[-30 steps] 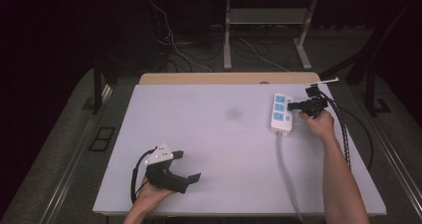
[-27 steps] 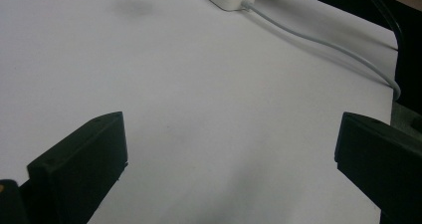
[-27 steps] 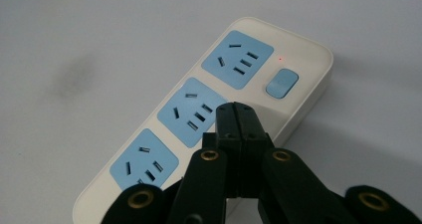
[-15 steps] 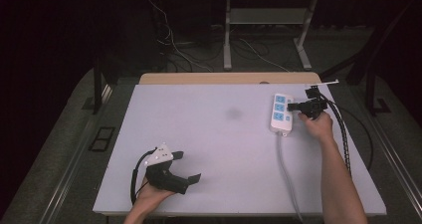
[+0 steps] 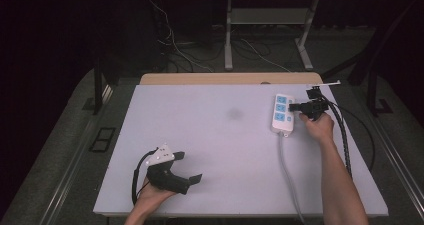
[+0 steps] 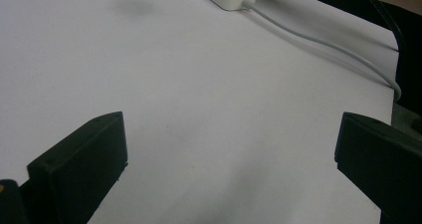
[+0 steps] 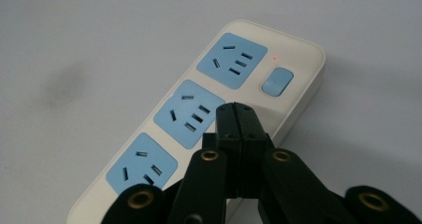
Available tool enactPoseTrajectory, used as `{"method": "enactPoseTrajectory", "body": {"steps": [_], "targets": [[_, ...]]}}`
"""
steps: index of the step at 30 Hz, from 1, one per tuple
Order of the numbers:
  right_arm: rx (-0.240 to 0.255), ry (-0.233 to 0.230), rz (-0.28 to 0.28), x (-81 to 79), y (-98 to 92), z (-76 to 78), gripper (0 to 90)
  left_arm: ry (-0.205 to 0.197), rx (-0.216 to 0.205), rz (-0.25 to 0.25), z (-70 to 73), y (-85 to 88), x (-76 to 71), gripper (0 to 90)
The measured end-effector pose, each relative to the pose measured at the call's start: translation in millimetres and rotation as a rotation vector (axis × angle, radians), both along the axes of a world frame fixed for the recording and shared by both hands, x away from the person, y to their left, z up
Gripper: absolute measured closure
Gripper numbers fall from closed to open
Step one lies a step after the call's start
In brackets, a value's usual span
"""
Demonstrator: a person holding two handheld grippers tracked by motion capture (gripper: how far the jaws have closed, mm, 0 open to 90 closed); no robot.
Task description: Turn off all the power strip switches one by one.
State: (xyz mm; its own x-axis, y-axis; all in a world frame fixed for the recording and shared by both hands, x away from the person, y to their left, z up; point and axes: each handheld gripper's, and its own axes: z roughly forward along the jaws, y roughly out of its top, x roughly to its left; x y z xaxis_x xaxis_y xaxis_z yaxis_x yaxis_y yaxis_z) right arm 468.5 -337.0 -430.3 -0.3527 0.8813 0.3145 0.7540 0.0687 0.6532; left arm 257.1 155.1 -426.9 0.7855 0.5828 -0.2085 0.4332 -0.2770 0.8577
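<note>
high view: a white power strip (image 5: 281, 114) lies near the far right corner of the table (image 5: 210, 135); the right claw (image 5: 300, 106) reaches it from the right edge, while the left claw (image 5: 192, 170) rests near the near left corner. left gripper view: jaws wide apart, holding nothing. right gripper view: jaws pressed together, empty, tips over the strip beside its blue switch (image 7: 277, 81). step judged: working the switch; next, a short push onto it.
</note>
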Motion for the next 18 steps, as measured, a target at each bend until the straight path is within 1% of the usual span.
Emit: {"method": "enactPoseTrajectory", "body": {"steps": [3,4,5,8,10,12,17,18], "targets": [[0.001,-0.001,-0.001,0.2,0.6,0.9,90.0,0.001,0.001,0.0,-0.2,0.0,0.1,0.0],[0.015,-0.009,-0.007,0.0,-0.6,2.8,90.0,0.0,0.002,0.0,-0.2,-0.2,0.1,0.0],[0.002,-0.006,-0.007,0.7,-0.9,3.2,90.0,0.0,0.002,0.0,-0.3,-0.4,0.1,0.0],[-0.008,0.001,-0.009,0.3,-3.4,4.3,90.0,0.001,0.002,0.0,-0.5,0.0,0.5,0.0],[0.003,0.003,-0.006,0.0,-6.1,4.5,90.0,0.002,0.002,0.001,-0.6,0.3,1.1,0.0],[0.026,-0.009,-0.006,-0.8,-9.0,6.7,90.0,0.004,0.006,0.0,-1.2,0.1,1.5,0.0],[0.061,-0.03,-0.013,-0.1,-15.5,15.8,90.0,0.006,0.005,-0.003,-1.5,-0.8,1.3,0.0],[0.058,-0.033,-0.014,0.3,-16.6,17.9,90.0,0.005,0.006,-0.004,-1.5,-0.8,1.3,0.0]]}}
